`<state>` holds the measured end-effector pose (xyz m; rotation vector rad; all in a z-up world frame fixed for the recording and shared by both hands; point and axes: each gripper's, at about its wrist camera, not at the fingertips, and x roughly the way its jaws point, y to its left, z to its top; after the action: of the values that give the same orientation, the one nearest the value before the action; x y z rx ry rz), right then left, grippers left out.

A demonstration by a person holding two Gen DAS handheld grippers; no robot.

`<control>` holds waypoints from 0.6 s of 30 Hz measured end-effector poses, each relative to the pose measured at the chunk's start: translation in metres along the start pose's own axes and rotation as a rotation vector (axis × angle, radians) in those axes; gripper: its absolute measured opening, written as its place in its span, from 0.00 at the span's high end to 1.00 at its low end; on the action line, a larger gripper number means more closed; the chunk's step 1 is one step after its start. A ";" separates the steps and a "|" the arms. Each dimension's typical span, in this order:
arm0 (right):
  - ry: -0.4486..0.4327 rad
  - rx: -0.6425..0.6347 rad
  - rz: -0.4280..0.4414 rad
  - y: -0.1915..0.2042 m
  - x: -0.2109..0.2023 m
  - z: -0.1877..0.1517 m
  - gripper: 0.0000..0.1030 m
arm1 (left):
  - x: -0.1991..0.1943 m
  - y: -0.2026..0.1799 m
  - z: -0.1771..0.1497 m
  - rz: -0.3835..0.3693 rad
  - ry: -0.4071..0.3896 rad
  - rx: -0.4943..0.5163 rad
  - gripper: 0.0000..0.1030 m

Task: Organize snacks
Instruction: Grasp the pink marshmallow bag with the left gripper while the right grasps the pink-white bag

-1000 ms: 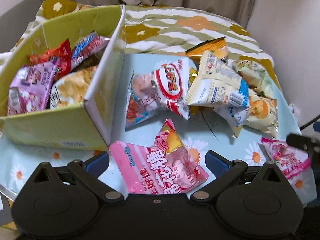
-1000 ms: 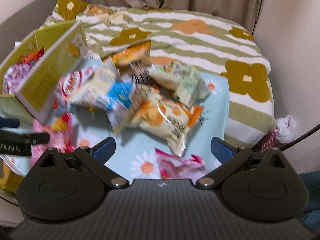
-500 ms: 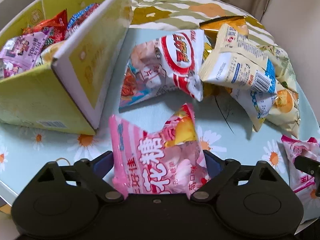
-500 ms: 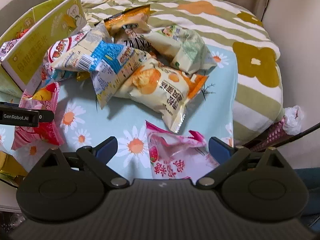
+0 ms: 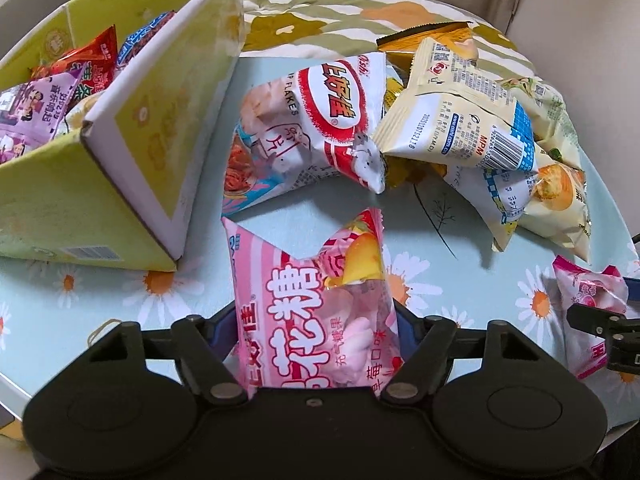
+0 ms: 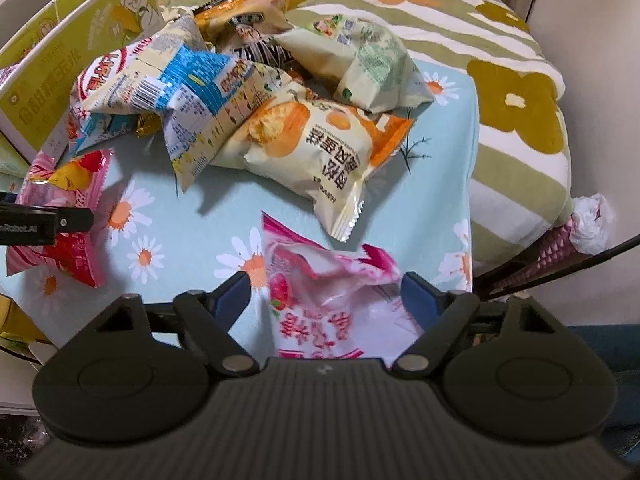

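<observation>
Here we see the left gripper [image 5: 316, 320] with its fingers pressed on both sides of a pink marshmallow bag [image 5: 308, 292], so it is clamped on it above the daisy tablecloth [image 5: 440, 248]. The right gripper [image 6: 324, 296] has its fingers apart around a second pink bag [image 6: 328, 276], one on each side; whether they touch it, we cannot tell. This bag lies near the table's edge. To the left stands the yellow box [image 5: 132, 128], with several snacks inside. A pile of bags [image 6: 280, 100] lies in the middle of the table, just beside the box.
</observation>
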<state>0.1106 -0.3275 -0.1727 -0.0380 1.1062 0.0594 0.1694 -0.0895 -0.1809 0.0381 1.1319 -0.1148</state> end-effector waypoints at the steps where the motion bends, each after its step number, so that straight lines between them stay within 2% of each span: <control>1: 0.001 0.002 0.002 0.000 0.001 0.000 0.07 | 0.000 0.000 -0.001 -0.002 0.001 0.000 0.25; 8: 0.025 -0.045 -0.006 0.009 0.007 -0.003 0.09 | -0.006 0.003 -0.006 -0.011 -0.005 0.003 0.25; 10: 0.030 -0.049 -0.006 0.010 0.010 -0.004 0.15 | -0.009 0.002 -0.006 -0.012 -0.009 0.006 0.25; 12: 0.045 -0.044 0.008 0.010 0.013 -0.006 0.25 | -0.011 0.002 -0.006 -0.012 -0.012 0.006 0.25; 18: 0.048 -0.012 0.040 0.004 0.011 -0.004 0.40 | -0.022 0.002 -0.003 -0.012 -0.028 0.006 0.25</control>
<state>0.1122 -0.3229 -0.1844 -0.0280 1.1546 0.1015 0.1575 -0.0858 -0.1621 0.0350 1.1037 -0.1291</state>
